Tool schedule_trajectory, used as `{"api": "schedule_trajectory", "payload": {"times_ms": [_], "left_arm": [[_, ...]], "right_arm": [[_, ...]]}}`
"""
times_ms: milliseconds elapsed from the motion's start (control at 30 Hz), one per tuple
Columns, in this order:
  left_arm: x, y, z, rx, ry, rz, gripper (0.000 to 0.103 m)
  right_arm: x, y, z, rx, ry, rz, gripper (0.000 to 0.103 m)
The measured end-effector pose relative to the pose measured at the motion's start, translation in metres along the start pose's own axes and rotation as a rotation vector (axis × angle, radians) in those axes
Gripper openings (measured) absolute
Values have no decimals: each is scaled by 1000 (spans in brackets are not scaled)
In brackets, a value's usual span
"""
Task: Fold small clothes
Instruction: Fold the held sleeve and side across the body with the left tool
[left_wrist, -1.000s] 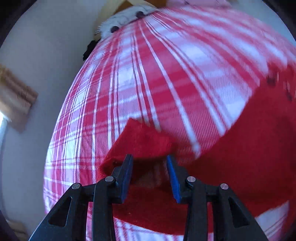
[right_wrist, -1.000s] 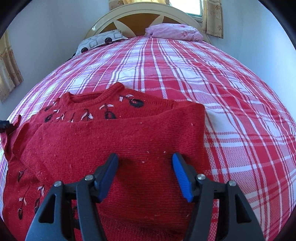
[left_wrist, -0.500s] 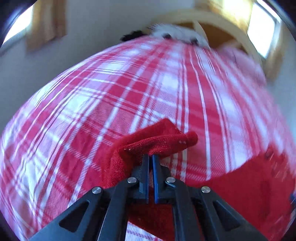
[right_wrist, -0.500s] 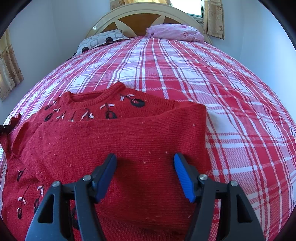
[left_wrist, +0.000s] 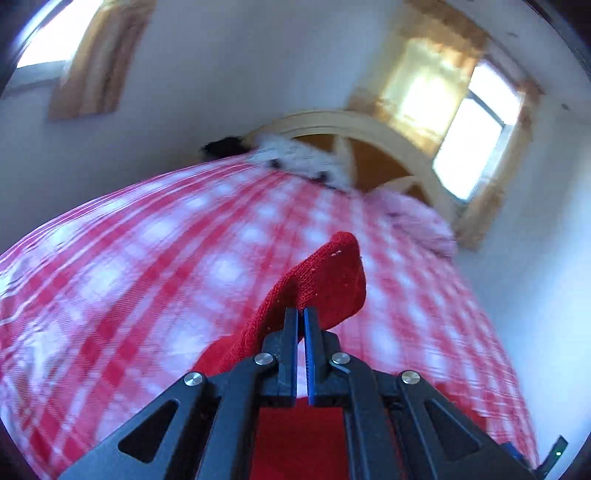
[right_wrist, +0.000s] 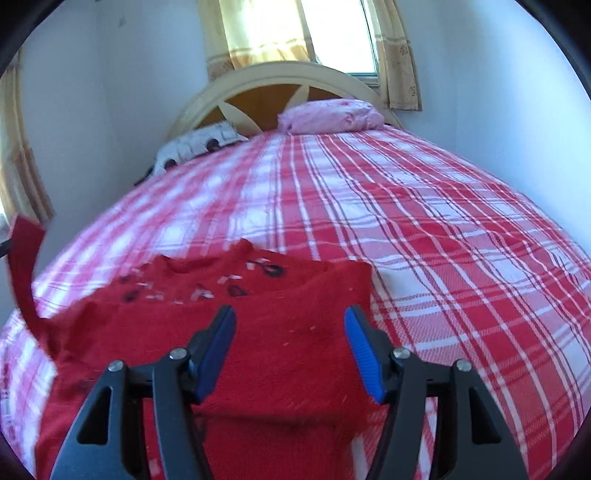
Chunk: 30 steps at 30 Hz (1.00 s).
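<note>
Two tools over one bed (right_wrist: 443, 229). Left tool (left_wrist: 300, 321) clenched on a sleeve (left_wrist: 325, 280) of the red sweater (right_wrist: 280, 332), pads pinched tight against the knit, cuff end standing up past the tips and curling to the right. Same sleeve visible at the far left of the right wrist view (right_wrist: 24, 266), lifted clear of the bedspread and hanging back down to the body of the garment. Right tool (right_wrist: 290, 325) released, blue pads standing well apart, nothing pressed between them, hovering above the folded part of the sweater. Sweater lying on the near part of the bed, neckline facing the headboard (right_wrist: 273, 79), dark and white embroidery just below the collar, one layer of plain red knit doubled over the lower half. Red-and-white plaid bedspread underneath. Pink pillow (right_wrist: 332, 116) and a black-and-white patterned pillow (right_wrist: 199, 142) at the far end against the cream arched headboard. Window with yellow curtains (right_wrist: 288, 29) behind. Left wrist view heavily blurred away from the tool itself.
</note>
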<state>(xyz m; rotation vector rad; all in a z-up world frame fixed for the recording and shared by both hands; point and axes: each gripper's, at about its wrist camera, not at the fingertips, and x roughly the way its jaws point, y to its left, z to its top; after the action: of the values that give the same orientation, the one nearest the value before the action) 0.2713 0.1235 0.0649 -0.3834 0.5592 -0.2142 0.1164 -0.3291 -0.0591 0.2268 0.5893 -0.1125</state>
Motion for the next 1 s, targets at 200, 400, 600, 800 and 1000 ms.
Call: {"api": "schedule_trajectory", "payload": {"times_ms": [200,400,600,800,1000], "left_arm": [[10,-136,-49,185,12,-204,3],[56,-200,-152,310,207,-266,3],[54,-183,-217,401,374,-215,4],[8,-123,-206,314,328,-146,4],[0,-72,-193,235,302,-28,4]], "right_arm": [[-28,3,-10,42,-7,60,64],[-32,-12,-30,77,43,43,66],[-32,-26,-42,99,100,63,66],[-24,-16,-12,176,109,218,74],[21,24,-6,206,244,330,65]]}}
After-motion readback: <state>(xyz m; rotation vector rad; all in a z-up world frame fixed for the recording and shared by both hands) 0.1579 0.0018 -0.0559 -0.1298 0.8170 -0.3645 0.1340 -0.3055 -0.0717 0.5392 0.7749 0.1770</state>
